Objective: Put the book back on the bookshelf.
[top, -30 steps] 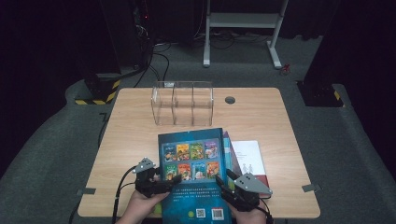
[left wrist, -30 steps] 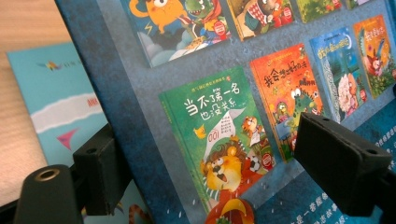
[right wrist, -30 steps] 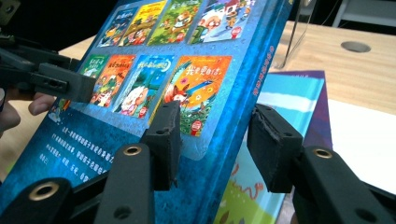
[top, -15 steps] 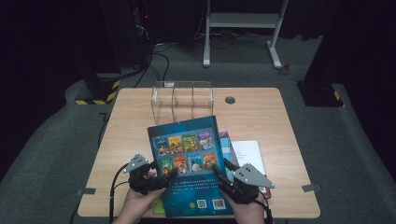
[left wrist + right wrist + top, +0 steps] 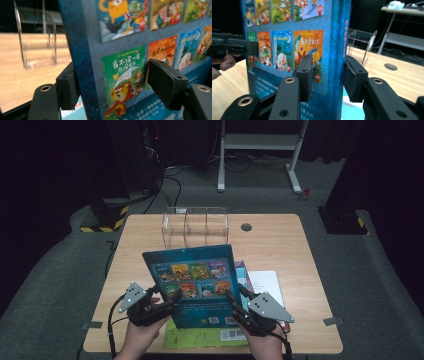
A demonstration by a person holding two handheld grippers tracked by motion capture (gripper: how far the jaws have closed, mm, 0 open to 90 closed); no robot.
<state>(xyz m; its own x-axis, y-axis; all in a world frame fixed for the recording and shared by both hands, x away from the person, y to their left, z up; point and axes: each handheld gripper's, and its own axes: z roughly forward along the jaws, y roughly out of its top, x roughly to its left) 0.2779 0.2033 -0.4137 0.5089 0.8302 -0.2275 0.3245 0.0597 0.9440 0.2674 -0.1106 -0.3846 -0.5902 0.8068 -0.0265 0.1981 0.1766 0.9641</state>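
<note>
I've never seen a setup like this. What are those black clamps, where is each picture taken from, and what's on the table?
A person sits at a wooden table, holding a hand-worked two-jaw clamp in each hand: the left gripper and right gripper. One picture looks down from above; the other two come from small cameras riding on each gripper, looking along its black jaws. Together the grippers hold a blue picture book up by its two side edges, back cover facing the overhead camera. On the table lie more books, one green, and, farther back, a clear plastic rack.
</note>
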